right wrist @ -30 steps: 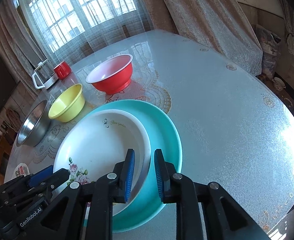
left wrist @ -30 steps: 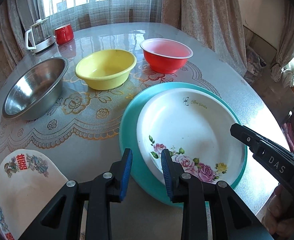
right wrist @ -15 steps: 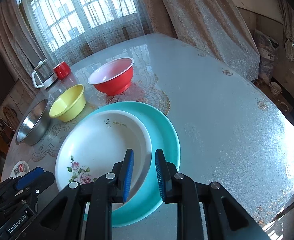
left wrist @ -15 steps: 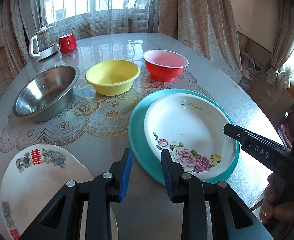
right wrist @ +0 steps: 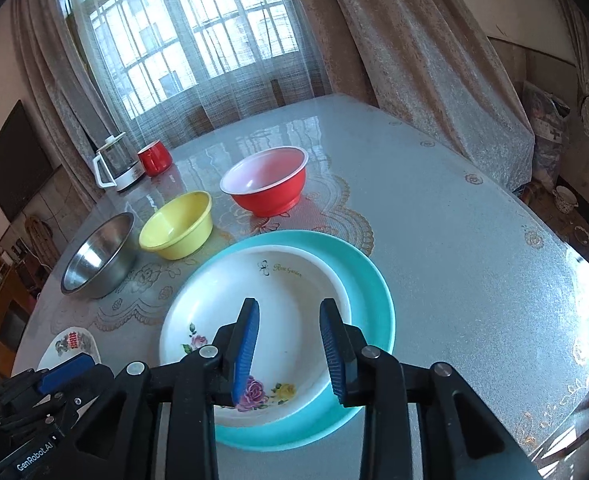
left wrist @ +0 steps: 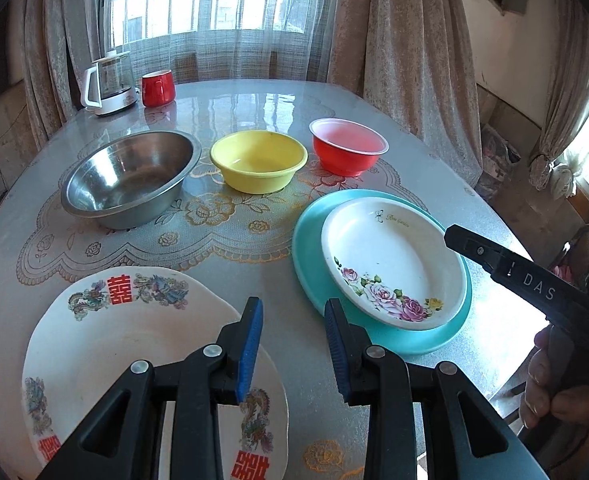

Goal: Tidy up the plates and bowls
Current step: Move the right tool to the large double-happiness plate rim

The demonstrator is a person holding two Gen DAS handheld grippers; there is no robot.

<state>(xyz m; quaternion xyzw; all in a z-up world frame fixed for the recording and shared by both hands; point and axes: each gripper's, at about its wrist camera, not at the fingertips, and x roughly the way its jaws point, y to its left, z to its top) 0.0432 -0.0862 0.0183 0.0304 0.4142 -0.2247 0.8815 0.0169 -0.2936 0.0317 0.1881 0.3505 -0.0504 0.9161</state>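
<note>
A white rose-patterned plate (left wrist: 390,264) lies stacked on a teal plate (left wrist: 310,240) at the near right; both show in the right wrist view (right wrist: 286,292) (right wrist: 370,284). A white plate with red characters (left wrist: 106,332) lies at the near left. A steel bowl (left wrist: 130,178), a yellow bowl (left wrist: 258,164) and a red bowl (left wrist: 348,150) stand in a row behind. My left gripper (left wrist: 294,344) is open and empty, above the table between the two plate spots. My right gripper (right wrist: 290,344) is open and empty above the rose plate.
A glass kettle (left wrist: 108,82) and a red mug (left wrist: 157,87) stand at the far left of the round table (left wrist: 254,100). The table edge drops off at the right (right wrist: 554,240). Curtains and a window lie behind.
Both grippers have pulled back and up from the stacked plates. The left view swung left, bringing the red-character plate into fuller view. Both jaws stayed open.
</note>
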